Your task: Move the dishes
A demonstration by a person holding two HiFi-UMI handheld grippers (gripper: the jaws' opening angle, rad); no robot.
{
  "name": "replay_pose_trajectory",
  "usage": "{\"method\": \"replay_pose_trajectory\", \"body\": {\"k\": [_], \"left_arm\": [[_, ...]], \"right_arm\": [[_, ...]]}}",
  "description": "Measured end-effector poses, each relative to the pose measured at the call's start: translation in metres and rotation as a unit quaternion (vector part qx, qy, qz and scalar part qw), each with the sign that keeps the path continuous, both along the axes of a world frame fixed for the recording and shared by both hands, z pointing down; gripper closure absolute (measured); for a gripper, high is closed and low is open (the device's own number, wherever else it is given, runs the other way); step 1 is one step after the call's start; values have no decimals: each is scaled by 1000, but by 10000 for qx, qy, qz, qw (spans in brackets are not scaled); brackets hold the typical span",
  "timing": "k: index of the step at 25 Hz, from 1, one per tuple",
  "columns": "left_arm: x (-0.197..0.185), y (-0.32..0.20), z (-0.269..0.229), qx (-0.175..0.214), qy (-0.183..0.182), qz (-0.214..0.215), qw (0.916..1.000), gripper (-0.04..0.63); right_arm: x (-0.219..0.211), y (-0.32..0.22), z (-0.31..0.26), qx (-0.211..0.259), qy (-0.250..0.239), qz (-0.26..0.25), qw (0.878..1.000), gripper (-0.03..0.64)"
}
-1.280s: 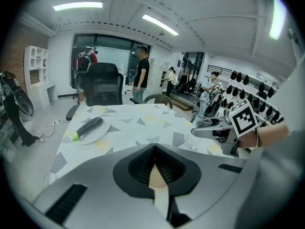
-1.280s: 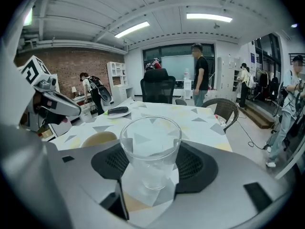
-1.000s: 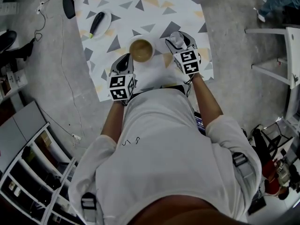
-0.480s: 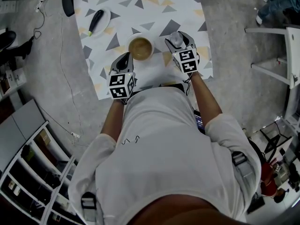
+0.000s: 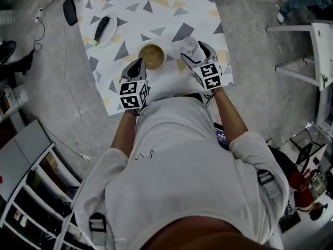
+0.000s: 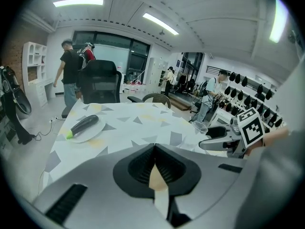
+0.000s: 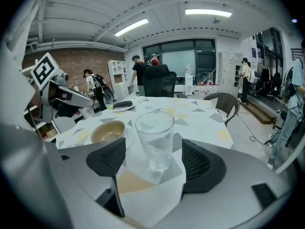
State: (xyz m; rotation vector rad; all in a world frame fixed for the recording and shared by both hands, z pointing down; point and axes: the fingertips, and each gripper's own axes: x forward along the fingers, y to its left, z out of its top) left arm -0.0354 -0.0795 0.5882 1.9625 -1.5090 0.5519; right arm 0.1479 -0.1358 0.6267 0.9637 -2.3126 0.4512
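Presently, at the far left of the patterned table (image 5: 156,7), a white plate (image 5: 112,34) is carrying a dark zucchini (image 5: 102,28), well apart from the other dishes. Nearer the person, the left gripper (image 6: 155,168) is hanging over the table's near edge with its jaws pressed together and nothing between them. It is sitting just beside the brown bowl (image 5: 151,55) without touching it. To the right of the bowl, a clear glass (image 7: 155,137) is standing upright on the cloth, near the table's right edge. The right gripper (image 7: 156,162) is straddling it. Its jaws have just been opening and are now spread wide, with the glass between them and both pads standing clear of its wall.

The glass looks freshly set down, though an approach cannot be ruled out.

- **If releasing:** the right gripper should be drawing straight back along its own line and keeping the jaws wide. That way neither pad is clipping the glass, which looks light and tall enough to tip easily.
- **If grasping:** it should be centring the glass between the pads and closing low on the wall, gently, since smooth glass is likely to slip.

The left gripper would do well to be opening before it reaches for the bowl, so that it is not nudging it toward the glass.
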Motion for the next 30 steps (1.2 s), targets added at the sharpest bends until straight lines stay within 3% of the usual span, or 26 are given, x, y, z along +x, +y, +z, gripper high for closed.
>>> {"method": "replay_pose_trajectory", "body": {"k": [3, 5, 8, 10, 15, 20, 27, 30], "left_arm": [[3, -5, 1, 13, 36, 116, 9999, 577], [5, -8, 3, 19, 50, 196, 9998, 577], [8, -13, 5, 13, 70, 287, 9996, 577], [10, -15, 6, 10, 85, 331, 9994, 577], [4, -14, 9, -24, 95, 291, 9995, 577], [-9, -1, 15, -114, 127, 36, 9998, 577], [-39, 25, 29, -316, 190, -532, 9979, 577], [-50, 38, 34, -397, 226, -790, 9958, 577]], "right_arm": [[11, 18, -1, -87, 161, -29, 9998, 283], [15, 28, -4, -125, 197, -37, 9997, 356], [19, 37, -11, -121, 194, -93, 9997, 517], [16, 42, -19, -64, 237, -167, 9996, 568], [-9, 52, -31, 328, 552, -964, 9933, 568], [-42, 64, -24, 242, 644, -1688, 9832, 547], [-90, 81, -2, 328, 1341, -2984, 9444, 502], [-107, 89, 10, 443, 1735, -3506, 9192, 502]]}}
